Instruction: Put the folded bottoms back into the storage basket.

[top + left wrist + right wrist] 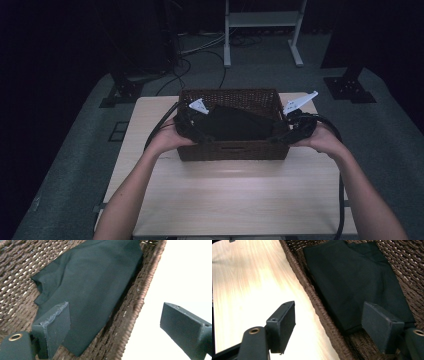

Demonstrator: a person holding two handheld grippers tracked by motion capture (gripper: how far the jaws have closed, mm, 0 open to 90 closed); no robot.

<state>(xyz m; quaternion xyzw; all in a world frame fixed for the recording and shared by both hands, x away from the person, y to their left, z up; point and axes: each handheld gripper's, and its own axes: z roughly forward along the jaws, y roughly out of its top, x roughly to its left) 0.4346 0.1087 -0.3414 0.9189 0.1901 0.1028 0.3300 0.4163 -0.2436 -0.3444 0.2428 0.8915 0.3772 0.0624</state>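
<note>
A brown wicker basket (230, 150) stands at the middle of the light wood table (225, 200). A dark folded cloth (235, 125) lies inside it, leaning on the near wall. My left gripper (192, 127) is at the basket's near left corner and my right gripper (292, 132) at its near right corner. In the left gripper view the left gripper (115, 315) is open astride the basket wall (130, 315), one jaw over the cloth (92, 287). In the right gripper view the right gripper (330, 315) is open astride the wall (312, 295), one jaw by the cloth (352, 282), the other over the table (249, 285).
The basket sits toward the table's far edge, with bare tabletop in front of it. Grey carpet surrounds the table. A white desk frame (262, 30), black stand bases (350, 90) and loose cables (180, 70) lie on the floor beyond.
</note>
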